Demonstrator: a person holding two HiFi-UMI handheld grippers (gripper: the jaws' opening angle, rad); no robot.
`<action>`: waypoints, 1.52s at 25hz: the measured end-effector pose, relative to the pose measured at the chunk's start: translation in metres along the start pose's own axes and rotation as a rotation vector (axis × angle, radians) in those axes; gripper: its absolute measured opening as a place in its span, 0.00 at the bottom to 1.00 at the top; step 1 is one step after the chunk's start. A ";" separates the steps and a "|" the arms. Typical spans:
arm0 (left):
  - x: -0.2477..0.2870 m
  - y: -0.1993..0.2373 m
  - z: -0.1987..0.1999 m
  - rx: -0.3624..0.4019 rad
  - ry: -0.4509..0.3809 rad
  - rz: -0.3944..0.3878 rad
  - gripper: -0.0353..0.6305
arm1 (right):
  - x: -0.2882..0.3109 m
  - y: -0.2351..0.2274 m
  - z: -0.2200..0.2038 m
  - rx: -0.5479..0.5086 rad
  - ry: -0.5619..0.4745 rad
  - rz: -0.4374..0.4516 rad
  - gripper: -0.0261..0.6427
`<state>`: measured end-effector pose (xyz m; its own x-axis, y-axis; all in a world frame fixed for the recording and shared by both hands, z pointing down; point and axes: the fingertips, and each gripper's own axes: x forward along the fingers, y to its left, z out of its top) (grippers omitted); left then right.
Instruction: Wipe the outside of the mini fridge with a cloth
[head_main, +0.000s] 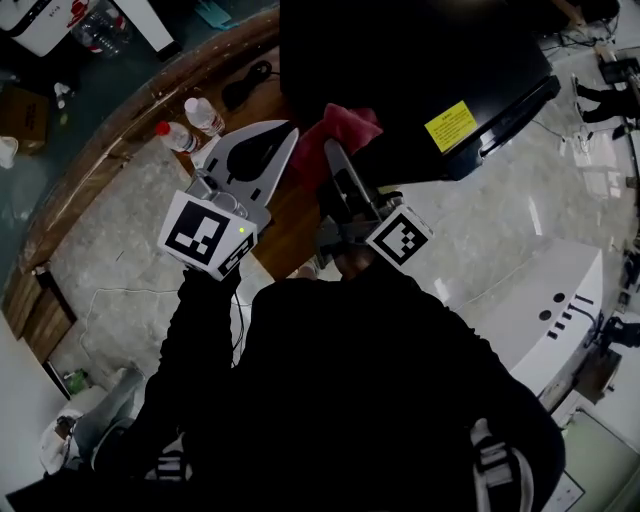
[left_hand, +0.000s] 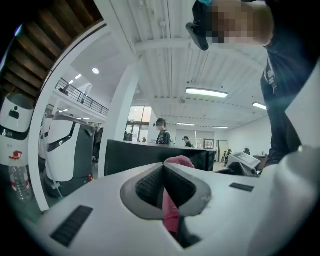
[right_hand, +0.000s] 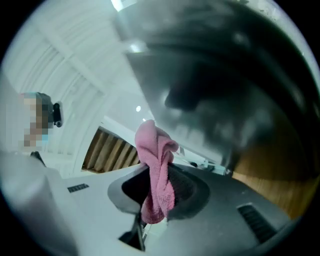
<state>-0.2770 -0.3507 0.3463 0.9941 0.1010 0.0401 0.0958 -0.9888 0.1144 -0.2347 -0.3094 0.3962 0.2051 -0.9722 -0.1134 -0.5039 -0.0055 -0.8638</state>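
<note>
Pinching the cloth (right_hand: 156, 175) with both grippers: my right gripper (head_main: 333, 152) is closed on its bunched middle, my left gripper (head_main: 288, 135) on a thin edge. The fridge (head_main: 400, 70) stands just ahead. I should spread the cloth flat, then press evenly against its black side.

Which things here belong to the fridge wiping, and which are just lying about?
In the job: pink cloth, pinched by left gripper and right gripper; black mini fridge.
Lying about: two water bottles, left of the fridge.
</note>
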 end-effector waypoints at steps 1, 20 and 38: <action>0.002 -0.009 0.008 0.009 -0.007 -0.011 0.06 | -0.005 0.010 0.009 -0.018 -0.008 0.007 0.16; 0.042 -0.045 -0.010 -0.031 0.027 -0.100 0.06 | -0.037 -0.034 0.056 0.402 -0.219 -0.092 0.16; 0.077 -0.028 -0.173 -0.143 0.223 -0.047 0.06 | -0.053 -0.190 -0.025 0.440 -0.160 -0.313 0.17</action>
<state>-0.2124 -0.2966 0.5180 0.9514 0.1841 0.2469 0.1182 -0.9585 0.2594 -0.1712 -0.2629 0.5786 0.4302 -0.8922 0.1377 -0.0080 -0.1563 -0.9877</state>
